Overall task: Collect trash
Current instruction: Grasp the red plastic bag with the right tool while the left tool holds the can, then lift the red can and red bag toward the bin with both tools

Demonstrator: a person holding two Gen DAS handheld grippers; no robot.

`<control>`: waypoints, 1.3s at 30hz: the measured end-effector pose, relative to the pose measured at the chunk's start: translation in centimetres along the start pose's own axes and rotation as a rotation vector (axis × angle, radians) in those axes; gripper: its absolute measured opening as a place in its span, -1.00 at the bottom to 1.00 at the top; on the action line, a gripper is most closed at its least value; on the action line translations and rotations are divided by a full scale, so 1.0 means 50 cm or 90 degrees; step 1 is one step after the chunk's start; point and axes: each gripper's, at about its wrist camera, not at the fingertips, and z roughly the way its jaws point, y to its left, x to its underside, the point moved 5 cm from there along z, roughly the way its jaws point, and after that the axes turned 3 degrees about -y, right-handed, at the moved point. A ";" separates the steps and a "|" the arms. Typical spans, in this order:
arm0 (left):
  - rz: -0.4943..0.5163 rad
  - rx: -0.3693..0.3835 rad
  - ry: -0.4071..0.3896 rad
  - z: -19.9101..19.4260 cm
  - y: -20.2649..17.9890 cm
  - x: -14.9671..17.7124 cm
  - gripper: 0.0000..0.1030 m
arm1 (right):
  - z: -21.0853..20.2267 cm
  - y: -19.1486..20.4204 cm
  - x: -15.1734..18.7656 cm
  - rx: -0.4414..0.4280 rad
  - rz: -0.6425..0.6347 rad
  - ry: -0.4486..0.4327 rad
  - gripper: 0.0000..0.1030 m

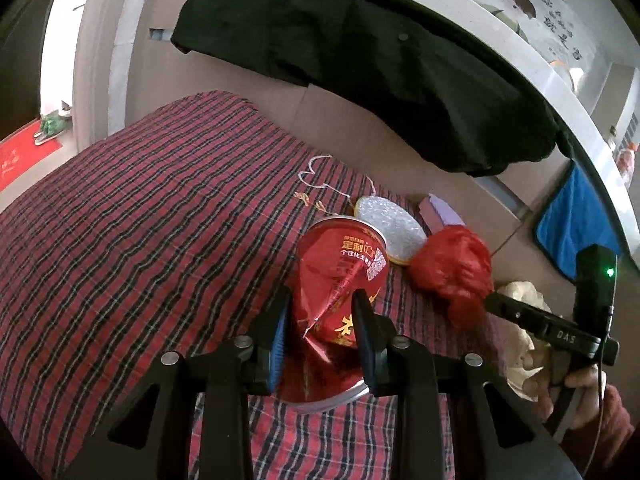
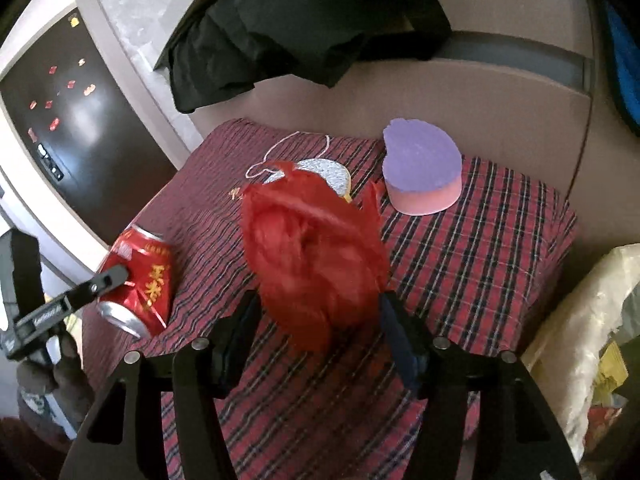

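So far: we judge the collecting is under way but nothing has visibly reached a bin yet.
Left tool (image 1: 320, 336): we have it closed around the crushed red can (image 1: 340, 280); both pads press on the dented wall, and the can lies on its side on the plaid cloth.
Right tool (image 2: 320, 334): its jaws stand apart on either side of the crumpled red plastic bag (image 2: 316, 256). The bag looks motion-blurred, and we cannot tell whether the pads actually bite it or merely flank it.
Red can, from the right wrist view: it sits at the left edge of the bench (image 2: 480, 248), with the left tool's finger against it.
Red plastic bag, from the left wrist view: it rests just beside the can, to its right, near the silver glitter disc (image 1: 394, 226).
Remaining on the bench: the silver glitter disc with its white string (image 1: 316, 172), and the purple-and-pink foam block (image 2: 422, 168) toward the back. We cannot say whether these count as trash.
Likely destination: a pale bag (image 2: 576, 320) holding wrappers stands at the right of the bench; we guess this is where the trash goes.
Done: at most one item gripped, a second one bracketed.
Left: lifting the can and the red bag clear, carrying them to the pale bag, releasing, then dealing with whatever else qualifies.
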 end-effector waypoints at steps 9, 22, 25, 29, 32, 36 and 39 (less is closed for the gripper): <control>0.005 -0.006 0.008 -0.004 -0.005 0.008 -0.43 | -0.031 0.055 -0.064 0.064 -0.127 -0.100 0.22; -0.008 0.011 0.026 0.004 0.005 0.012 -0.41 | 0.120 0.062 -0.037 0.089 -0.206 0.016 0.41; -0.005 0.012 0.030 0.008 -0.001 0.012 -0.41 | 0.103 0.044 -0.015 0.089 -0.178 0.020 0.24; -0.004 0.008 0.035 0.019 -0.013 0.014 -0.40 | 0.047 0.034 -0.019 0.053 -0.120 -0.030 0.19; -0.003 0.002 0.039 0.027 -0.022 0.015 -0.40 | 0.011 0.048 -0.024 0.074 -0.125 -0.055 0.18; 0.016 -0.010 0.030 0.027 -0.039 0.018 -0.43 | -0.028 0.069 -0.022 0.060 -0.113 -0.062 0.17; 0.043 -0.014 0.022 0.021 -0.064 0.020 -0.48 | -0.049 0.079 -0.018 0.060 -0.111 -0.065 0.17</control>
